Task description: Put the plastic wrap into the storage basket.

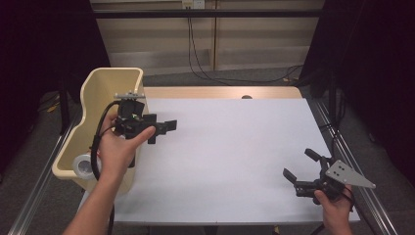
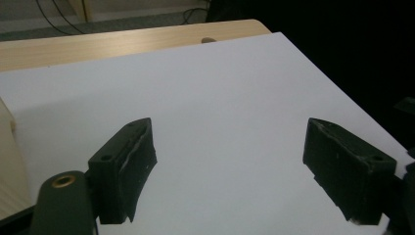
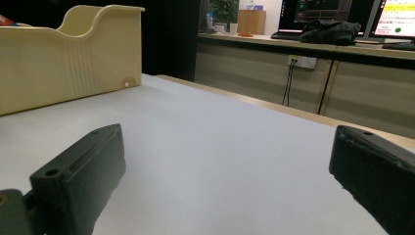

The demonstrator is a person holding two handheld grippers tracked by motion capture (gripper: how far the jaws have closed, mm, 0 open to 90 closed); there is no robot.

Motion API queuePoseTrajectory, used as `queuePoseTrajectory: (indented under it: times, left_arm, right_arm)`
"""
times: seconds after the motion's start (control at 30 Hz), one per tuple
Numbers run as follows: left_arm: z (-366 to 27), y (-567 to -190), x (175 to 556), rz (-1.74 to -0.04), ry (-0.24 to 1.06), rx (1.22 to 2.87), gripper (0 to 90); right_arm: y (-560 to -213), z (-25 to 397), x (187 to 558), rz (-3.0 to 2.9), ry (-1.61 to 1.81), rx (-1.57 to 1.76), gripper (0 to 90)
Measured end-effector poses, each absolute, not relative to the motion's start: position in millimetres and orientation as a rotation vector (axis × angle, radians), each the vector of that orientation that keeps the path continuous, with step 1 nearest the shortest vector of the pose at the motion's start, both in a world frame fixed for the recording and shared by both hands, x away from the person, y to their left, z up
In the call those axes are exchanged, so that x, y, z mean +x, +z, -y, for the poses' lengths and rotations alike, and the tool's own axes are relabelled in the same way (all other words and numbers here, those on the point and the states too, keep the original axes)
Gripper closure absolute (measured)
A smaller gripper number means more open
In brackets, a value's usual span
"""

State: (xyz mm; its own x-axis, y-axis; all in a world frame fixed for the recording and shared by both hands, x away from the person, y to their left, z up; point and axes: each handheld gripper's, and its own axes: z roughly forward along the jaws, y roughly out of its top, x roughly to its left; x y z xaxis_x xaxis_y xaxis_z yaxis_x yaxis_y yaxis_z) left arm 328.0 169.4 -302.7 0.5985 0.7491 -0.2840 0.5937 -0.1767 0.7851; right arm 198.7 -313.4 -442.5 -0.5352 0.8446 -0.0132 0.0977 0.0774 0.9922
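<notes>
- While your left gripper (image 1: 157, 129) is hovering beside the cream bin (image 1: 100, 83), jaws wide and holding nothing, you are heading for the tape roll (image 1: 83, 165) lying in the bin's near end.
- Your right gripper (image 1: 301, 169) is waiting low over the white sheet (image 1: 235, 156), jaws spread, empty.
- Try coming straight down over the roll, clearing the bin wall.
</notes>
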Motion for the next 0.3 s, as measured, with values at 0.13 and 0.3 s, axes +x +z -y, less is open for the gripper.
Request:
queuePoseTrajectory:
  times: [0.13, 0.3]
  left_arm:
    - [-165.5, -324.4, 319.4, -1.020, 0.283, 1.798, 17.7]
    - [-158.5, -344.2, 309.5, -0.947, 0.352, 1.749, 16.2]
  right_arm:
    - [-443.2, 312.8, 199.3, -1.732, 1.515, 0.943, 0.0]
    - [-443.5, 311.5, 200.7, -1.736, 1.512, 0.941, 0.0]
